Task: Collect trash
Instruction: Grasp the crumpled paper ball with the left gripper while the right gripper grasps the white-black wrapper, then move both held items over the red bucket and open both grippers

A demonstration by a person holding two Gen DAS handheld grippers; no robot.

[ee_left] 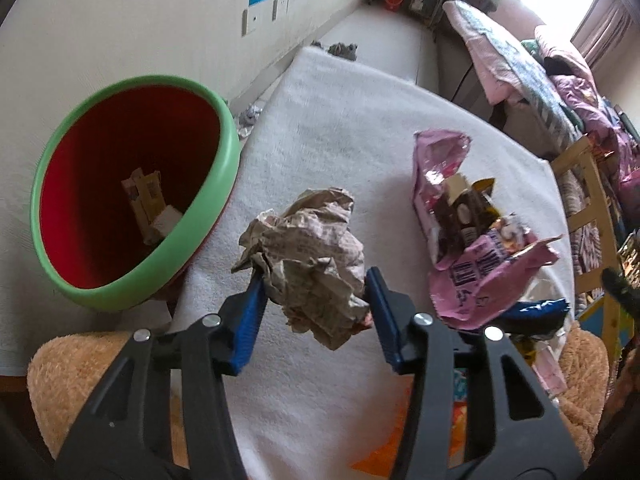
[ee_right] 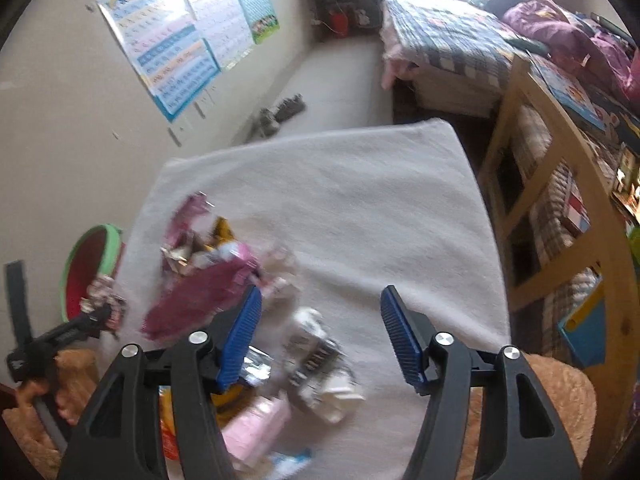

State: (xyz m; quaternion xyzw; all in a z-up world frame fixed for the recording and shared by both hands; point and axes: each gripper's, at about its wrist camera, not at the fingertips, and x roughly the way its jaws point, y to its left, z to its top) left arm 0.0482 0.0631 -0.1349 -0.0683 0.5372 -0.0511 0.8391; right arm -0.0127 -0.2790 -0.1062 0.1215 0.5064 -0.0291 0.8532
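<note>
A white towel (ee_left: pixel 328 120) covers the work surface, and everything is placed by it. The left gripper (ee_left: pixel 316 292) hangs above the towel's near half, its blue pads pressed against both sides of a crumpled paper ball (ee_left: pixel 308 256), which it holds clear of the cloth. Off the towel's left edge stands a bin (ee_left: pixel 200 208) with a green rim and red inside; some card scraps lie at its bottom. On the towel's right side lies a torn pink wrapper (ee_left: pixel 472 264) with brown and yellow packets spilling from it.

The right gripper (ee_right: pixel 320 340) hovers over the towel's near edge with its jaws spread wide and nothing between them. Below it on the towel, blurred, lies a heap of wrappers (ee_right: pixel 316 364). A wooden shelf (ee_right: pixel 560 208) stands just past the towel's right edge.
</note>
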